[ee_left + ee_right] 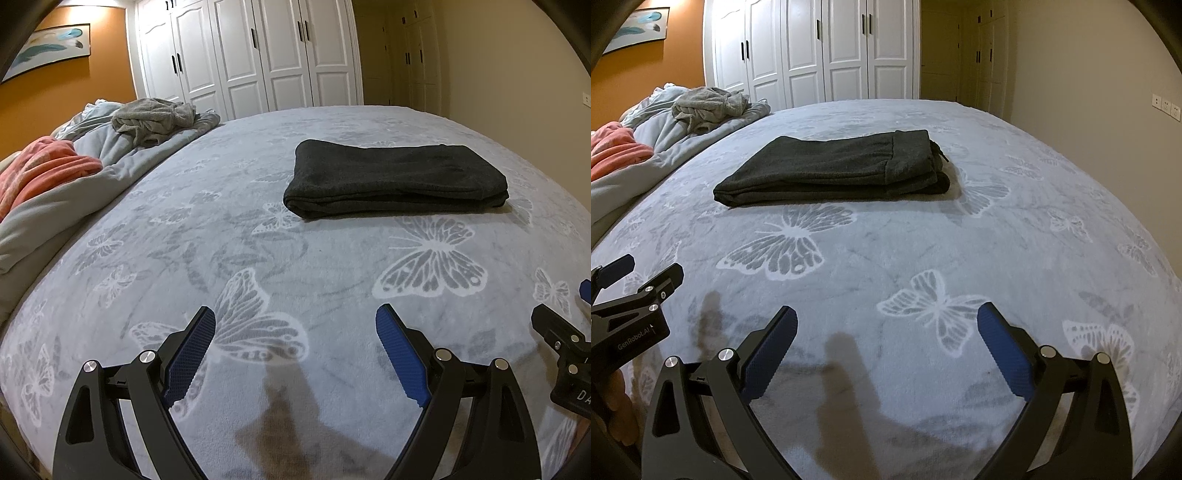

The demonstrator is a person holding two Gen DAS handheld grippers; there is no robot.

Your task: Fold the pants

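1. Left wrist view: the left gripper (295, 350) hovers above the near edge of the bed with its pale grey butterfly-print blanket (258, 258). Its blue-padded fingers (192, 354) are spread wide, released, holding nothing and touching nothing. The dark charcoal knit pants (395, 179), folded into a flat rectangular stack, lie well ahead, toward the far right part of the bed. At the right border, part of the right gripper (565, 347) shows just beside the left one. Along the bed's left edge lie a rumpled grey duvet (92, 192), a crumpled grey towel (155, 120) and an orange-pink fleece cloth (40, 166). White panelled wardrobe doors (251, 55) stand beyond the far edge.

2. Right wrist view: the right gripper (886, 350) also hangs over the near edge, fingers (1004, 354) wide apart, empty, clear of the blanket (923, 240). The folded pants (834, 170) rest ahead, toward the bed's middle, waistband end to the right. The left gripper (624, 280) appears at the left border, fingers parted.
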